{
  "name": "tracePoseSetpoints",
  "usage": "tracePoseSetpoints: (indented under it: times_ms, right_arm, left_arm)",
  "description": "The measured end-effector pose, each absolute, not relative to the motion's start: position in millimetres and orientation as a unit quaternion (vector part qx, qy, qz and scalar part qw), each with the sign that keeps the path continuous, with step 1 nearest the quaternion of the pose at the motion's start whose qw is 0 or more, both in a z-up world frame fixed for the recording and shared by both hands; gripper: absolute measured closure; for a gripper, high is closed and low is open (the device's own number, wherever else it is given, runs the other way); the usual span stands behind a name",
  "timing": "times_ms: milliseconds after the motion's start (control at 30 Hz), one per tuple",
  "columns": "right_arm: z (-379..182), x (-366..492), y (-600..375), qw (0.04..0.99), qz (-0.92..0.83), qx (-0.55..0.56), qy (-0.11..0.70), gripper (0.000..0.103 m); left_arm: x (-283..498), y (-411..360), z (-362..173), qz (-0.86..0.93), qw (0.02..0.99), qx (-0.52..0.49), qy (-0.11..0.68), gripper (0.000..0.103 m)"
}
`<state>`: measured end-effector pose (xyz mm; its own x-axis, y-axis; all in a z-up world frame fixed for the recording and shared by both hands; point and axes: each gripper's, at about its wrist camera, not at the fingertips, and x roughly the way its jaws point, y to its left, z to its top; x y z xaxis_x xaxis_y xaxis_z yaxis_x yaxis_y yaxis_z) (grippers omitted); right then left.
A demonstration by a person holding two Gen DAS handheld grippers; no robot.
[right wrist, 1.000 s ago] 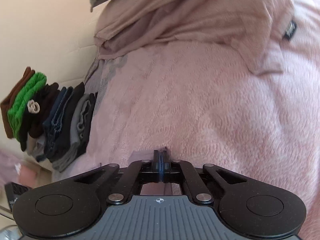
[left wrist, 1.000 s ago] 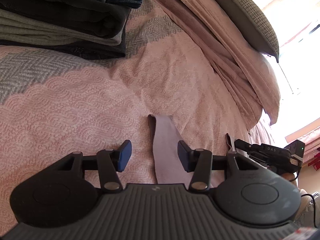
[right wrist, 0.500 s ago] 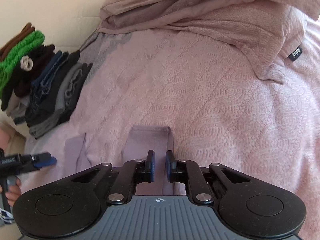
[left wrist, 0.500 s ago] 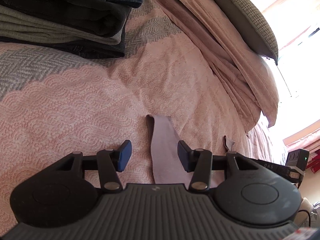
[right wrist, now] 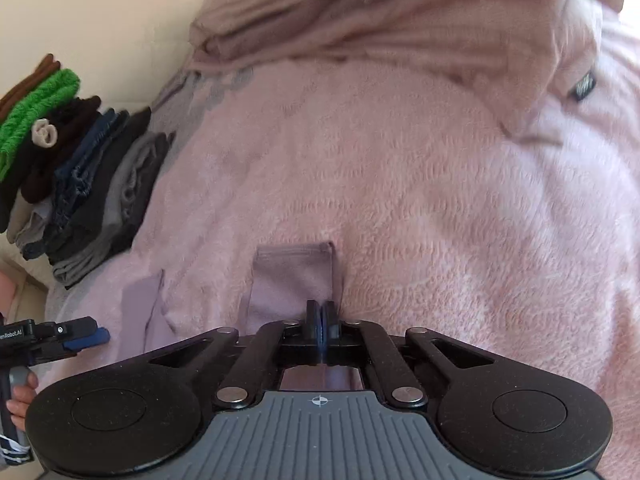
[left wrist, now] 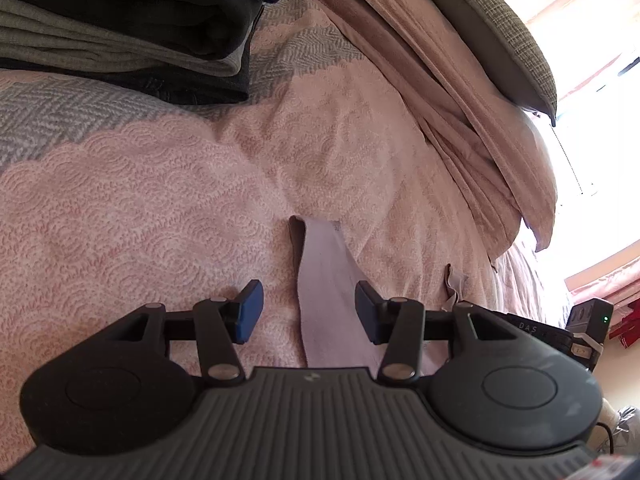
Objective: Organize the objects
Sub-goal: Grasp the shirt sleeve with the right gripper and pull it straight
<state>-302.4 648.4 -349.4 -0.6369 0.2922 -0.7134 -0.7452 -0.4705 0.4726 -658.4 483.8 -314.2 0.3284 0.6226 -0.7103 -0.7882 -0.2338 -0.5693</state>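
A lilac cloth piece (left wrist: 328, 288) lies flat on the pink bedspread (left wrist: 160, 200). My left gripper (left wrist: 308, 314) is open, its blue pads either side of the cloth's near part. In the right wrist view a second lilac strip (right wrist: 294, 280) lies ahead of my right gripper (right wrist: 321, 320), whose pads are closed together over its near end; whether cloth is pinched I cannot tell. Another lilac part (right wrist: 146, 308) lies to its left, beside the left gripper's tip (right wrist: 86, 334).
A stack of folded dark clothes (left wrist: 120, 32) sits at the far left, also in the right wrist view (right wrist: 80, 184) with a green item (right wrist: 36, 116) on top. Pink pillows (left wrist: 460, 100) and a grey cushion (left wrist: 492, 32) lie at the bed's head.
My right gripper opened half a second ago over the lilac strip and has now closed again. The left gripper stayed open and barely moved.
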Motion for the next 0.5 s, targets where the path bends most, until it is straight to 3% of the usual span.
tracePoseSetpoints:
  times_ms: [233, 367, 400, 433, 500]
  right_arm:
    - [-332, -306, 637, 0.4, 0.823, -0.259, 0.31, 0.103]
    - [-339, -316, 643, 0.356, 0.82, -0.296, 0.336, 0.103]
    - [-334, -315, 642, 0.346, 0.826, -0.289, 0.339, 0.099]
    - [-327, -313, 642, 0.333, 0.833, -0.276, 0.345, 0.085]
    - [-314, -304, 638, 0.323, 0.845, -0.241, 0.351, 0.081]
  left_arm:
    - [-656, 484, -315, 0.58, 0.616, -0.527, 0.09, 0.059]
    - [-651, 487, -312, 0.582, 0.619, -0.516, 0.105, 0.059]
    - [-650, 487, -310, 0.582, 0.622, -0.512, 0.106, 0.059]
    - [-650, 488, -307, 0.582, 0.626, -0.509, 0.106, 0.059]
    - [-647, 489, -302, 0.58, 0.634, -0.499, 0.111, 0.059]
